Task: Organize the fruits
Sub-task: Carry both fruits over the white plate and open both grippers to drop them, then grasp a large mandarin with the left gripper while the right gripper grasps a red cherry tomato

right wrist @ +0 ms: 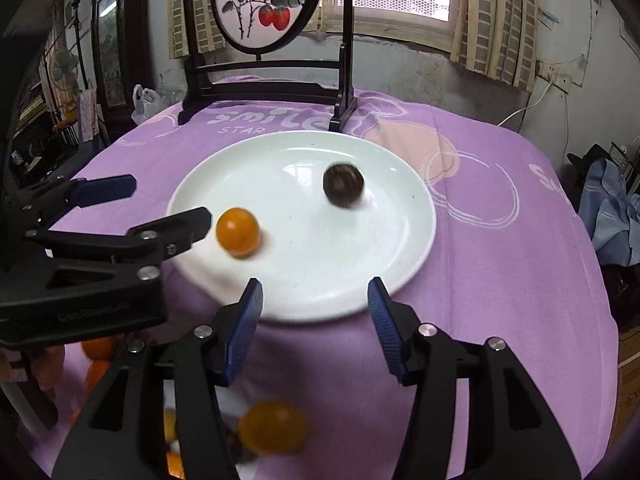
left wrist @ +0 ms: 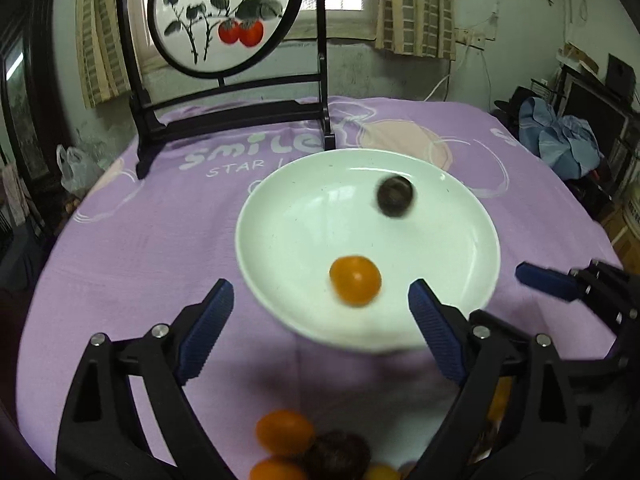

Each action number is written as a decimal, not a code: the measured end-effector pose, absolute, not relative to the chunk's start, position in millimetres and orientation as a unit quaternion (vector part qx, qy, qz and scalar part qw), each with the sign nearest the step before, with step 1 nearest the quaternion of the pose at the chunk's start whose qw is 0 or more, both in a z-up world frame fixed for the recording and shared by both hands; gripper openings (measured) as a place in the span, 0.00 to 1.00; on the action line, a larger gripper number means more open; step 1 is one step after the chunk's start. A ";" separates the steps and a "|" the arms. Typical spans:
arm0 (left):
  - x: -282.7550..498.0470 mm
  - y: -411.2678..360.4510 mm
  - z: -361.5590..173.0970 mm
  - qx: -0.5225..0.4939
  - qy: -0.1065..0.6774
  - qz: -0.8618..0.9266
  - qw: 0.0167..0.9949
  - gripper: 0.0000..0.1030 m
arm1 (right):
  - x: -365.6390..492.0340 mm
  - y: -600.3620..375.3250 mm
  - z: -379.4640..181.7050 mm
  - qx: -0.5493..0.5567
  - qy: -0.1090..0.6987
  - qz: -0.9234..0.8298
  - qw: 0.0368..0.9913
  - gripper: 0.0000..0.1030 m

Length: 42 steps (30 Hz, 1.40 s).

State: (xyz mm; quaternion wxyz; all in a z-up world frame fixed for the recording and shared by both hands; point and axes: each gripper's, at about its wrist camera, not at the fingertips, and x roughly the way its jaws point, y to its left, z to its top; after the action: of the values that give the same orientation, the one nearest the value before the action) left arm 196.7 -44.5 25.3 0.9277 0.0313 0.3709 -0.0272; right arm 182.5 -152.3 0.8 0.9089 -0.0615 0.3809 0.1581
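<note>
A white plate (left wrist: 296, 220) (right wrist: 320, 268) sits mid-table on the purple cloth. In it lie an orange fruit (left wrist: 355, 280) (right wrist: 238, 232) and a dark round fruit (left wrist: 395, 196) (right wrist: 343, 186), both blurred. My left gripper (left wrist: 320, 286) is open over the plate's near rim; the orange fruit lies just beyond its tips, untouched. My right gripper (right wrist: 314, 282) is open at the near rim with nothing between its fingers. In the right wrist view the left gripper (right wrist: 171, 201) reaches in from the left. More orange fruits (left wrist: 284, 432) (right wrist: 274, 426) and a dark one (left wrist: 336, 456) lie near the front edge.
A round painted screen on a black stand (left wrist: 224, 12) (right wrist: 268, 0) stands on the far side of the table, right behind the plate. A white plastic bag (left wrist: 74, 164) hangs off the far left. Blue cloth (left wrist: 560, 136) is heaped beyond the right edge.
</note>
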 end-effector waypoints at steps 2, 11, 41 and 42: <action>176.0 -42.2 24.6 0.039 0.373 -0.034 0.926 0.90 | 166.0 -157.3 3.2 -0.059 0.374 0.161 0.911 0.65; 97.3 -12.2 15.2 0.006 0.384 -0.036 0.923 0.90 | 87.7 -182.3 0.6 -0.041 0.383 0.174 0.906 0.65; 43.1 -31.5 -39.4 0.024 0.455 -0.112 0.883 0.44 | 31.4 -175.7 -38.9 -0.090 0.427 0.145 0.888 0.65; 42.5 -30.6 -39.2 0.025 0.455 -0.111 0.883 0.44 | 35.8 -171.3 -41.7 -0.099 0.433 0.151 0.883 0.65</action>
State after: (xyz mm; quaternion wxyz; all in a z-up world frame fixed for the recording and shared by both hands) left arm 42.5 -30.6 -39.2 0.8831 0.0248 0.4552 -0.1112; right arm 35.8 -171.3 -41.7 0.8832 -0.0993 0.4328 0.1506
